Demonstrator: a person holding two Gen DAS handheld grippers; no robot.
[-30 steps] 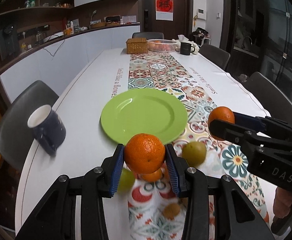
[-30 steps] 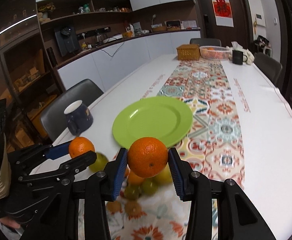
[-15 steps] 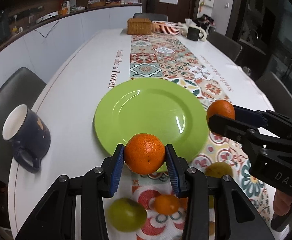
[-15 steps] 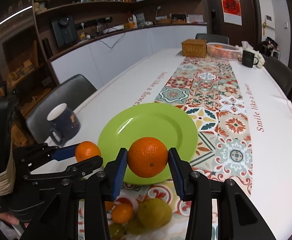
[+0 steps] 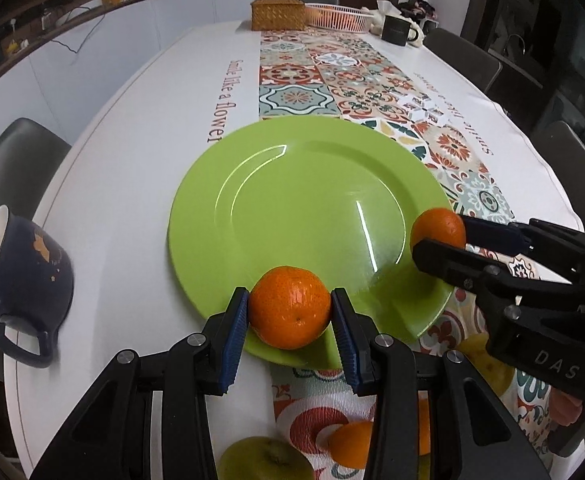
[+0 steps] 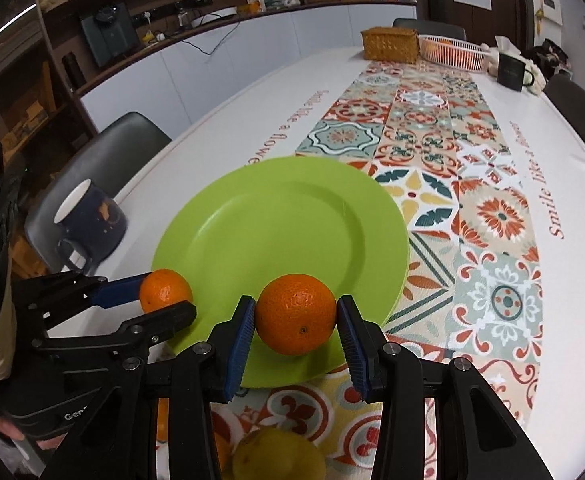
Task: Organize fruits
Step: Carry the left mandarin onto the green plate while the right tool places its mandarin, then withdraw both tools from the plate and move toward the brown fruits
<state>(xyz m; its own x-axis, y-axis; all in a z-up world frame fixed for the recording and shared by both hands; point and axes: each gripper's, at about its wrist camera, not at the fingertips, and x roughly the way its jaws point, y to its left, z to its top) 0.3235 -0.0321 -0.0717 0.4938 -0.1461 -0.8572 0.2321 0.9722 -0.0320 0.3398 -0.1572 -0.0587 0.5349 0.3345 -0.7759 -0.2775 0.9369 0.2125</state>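
Observation:
My left gripper (image 5: 290,314) is shut on an orange (image 5: 290,307) and holds it over the near rim of the green plate (image 5: 304,208). My right gripper (image 6: 296,326) is shut on another orange (image 6: 295,314), over the plate's (image 6: 276,232) near right rim. Each gripper shows in the other's view: the right one (image 5: 438,240) with its orange (image 5: 437,229), the left one (image 6: 164,296) with its orange (image 6: 165,289). A green apple (image 5: 266,460), a small orange (image 5: 348,442) and a yellow-green fruit (image 6: 278,456) lie on the runner below the grippers.
A dark blue mug (image 5: 16,268) stands left of the plate near the table edge. A wicker box (image 5: 278,14), a white basket (image 5: 338,16) and a black mug (image 5: 398,30) stand at the far end. Dark chairs (image 6: 104,156) surround the table.
Both grippers moved forward and down with their oranges, from above the fruit pile to over the plate's near rim. The plate now looks much closer.

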